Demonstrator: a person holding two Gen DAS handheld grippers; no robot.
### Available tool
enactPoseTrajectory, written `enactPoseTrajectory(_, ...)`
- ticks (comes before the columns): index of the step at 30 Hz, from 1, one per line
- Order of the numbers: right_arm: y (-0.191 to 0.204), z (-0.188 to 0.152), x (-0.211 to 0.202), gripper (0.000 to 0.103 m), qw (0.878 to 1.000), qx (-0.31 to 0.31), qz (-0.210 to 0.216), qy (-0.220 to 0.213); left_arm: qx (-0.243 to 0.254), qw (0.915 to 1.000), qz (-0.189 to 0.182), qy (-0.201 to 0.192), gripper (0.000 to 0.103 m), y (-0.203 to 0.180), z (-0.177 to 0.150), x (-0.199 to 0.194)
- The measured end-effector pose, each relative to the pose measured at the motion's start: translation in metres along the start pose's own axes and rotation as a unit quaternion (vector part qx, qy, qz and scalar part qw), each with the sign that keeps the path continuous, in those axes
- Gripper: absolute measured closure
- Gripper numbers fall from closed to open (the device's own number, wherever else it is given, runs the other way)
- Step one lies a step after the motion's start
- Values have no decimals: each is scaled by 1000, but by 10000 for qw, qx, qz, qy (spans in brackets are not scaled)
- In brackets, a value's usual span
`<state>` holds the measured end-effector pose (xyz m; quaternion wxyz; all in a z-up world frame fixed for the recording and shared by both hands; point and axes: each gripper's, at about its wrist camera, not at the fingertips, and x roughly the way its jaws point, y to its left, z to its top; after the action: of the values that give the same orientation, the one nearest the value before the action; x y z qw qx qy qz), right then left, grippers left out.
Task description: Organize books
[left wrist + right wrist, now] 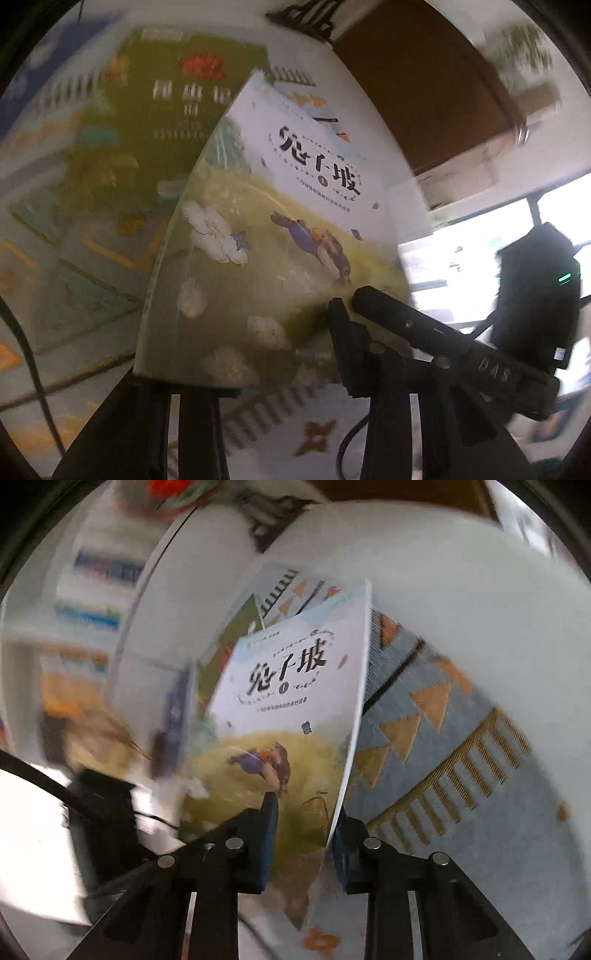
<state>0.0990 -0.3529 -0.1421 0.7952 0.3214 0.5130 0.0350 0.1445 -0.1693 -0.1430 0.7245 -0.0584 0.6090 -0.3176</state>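
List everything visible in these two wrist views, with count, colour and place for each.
Rabbit-cover book: one, pale blue and green, lifted off the floor.
Green book: one, olive green, lying on the rug behind it.
Rug: one, blue-grey with orange triangles, underneath.
Wooden furniture: one, brown, upper right of left view.
Right gripper: one, black with blue pads, straddling the rabbit-cover book's lower edge.
Left gripper: one, black, at the book's bottom edge; grip unclear.

Daylight floods in from a blown-out window (480, 258) at the left wrist view's right side. Both views are motion-blurred, worst toward the edges, where fisheye bending curves straight lines. The book cover (280, 716) stays fairly legible; black vignette rings both frames.
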Motion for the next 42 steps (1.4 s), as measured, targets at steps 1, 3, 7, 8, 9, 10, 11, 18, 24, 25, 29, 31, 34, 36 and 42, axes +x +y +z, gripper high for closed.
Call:
enactPoseTrajectory(1, 6, -1, 1, 76, 9997, -214, -113, -19, 186, 9996, 188, -48, 68, -7, -1, -2)
enactPoseTrajectory(3, 20, -6, 1, 76, 9978, -576, -317, -96, 447, 9980, 436, -135, 70, -14, -3, -7)
enactPoseTrajectory(7, 33, -9, -4, 76, 9944, -991, -316, -160, 476, 9968, 521, -364, 68, -15, -7, -22)
enactPoseTrajectory(8, 38, -11, -7, 76, 9929, -1131, -323, -203, 502, 9962, 555, -437, 68, -16, -11, -27)
enactPoseTrajectory(9, 42, -13, -9, 76, 9913, -1250, -328, -242, 534, 9955, 593, -511, 68, -18, -13, -33)
enactPoseTrajectory(10, 49, -14, -11, 76, 9895, -1387, -306, -278, 565, 9948, 626, -572, 68, -18, -15, -38)
enactPoseTrajectory(11, 54, -15, -12, 76, 9880, -1489, -290, -300, 595, 9942, 645, -625, 68, -19, -17, -45)
enactPoseTrajectory(18, 93, -38, -16, 76, 9758, -2153, -135, -362, 654, 9910, 711, -924, 68, 1, -39, -88)
enactPoseTrajectory(24, 137, -60, -19, 76, 9663, -2546, 106, -375, 477, 9883, 669, -1285, 68, 29, -60, -141)
enactPoseTrajectory(25, 147, -64, -19, 76, 9642, -2615, 165, -395, 460, 9877, 658, -1342, 68, 34, -65, -150)
enactPoseTrajectory(29, 185, -81, -20, 76, 9576, -2812, 424, -452, 408, 9821, 755, -1676, 68, 52, -78, -188)
enactPoseTrajectory(31, 209, -88, -19, 76, 9530, -2941, 555, -477, 313, 9783, 801, -1887, 68, 65, -87, -212)
enactPoseTrajectory(34, 251, -101, -16, 76, 9421, -3231, 744, -510, 129, 9702, 969, -2217, 68, 88, -103, -249)
enactPoseTrajectory(36, 282, -113, -11, 76, 9335, -3429, 922, -494, -64, 9641, 1080, -2424, 68, 107, -118, -275)
enactPoseTrajectory(42, 367, -155, 23, 74, 9089, -3930, 1374, -240, -618, 9509, 1367, -2708, 68, 161, -160, -326)
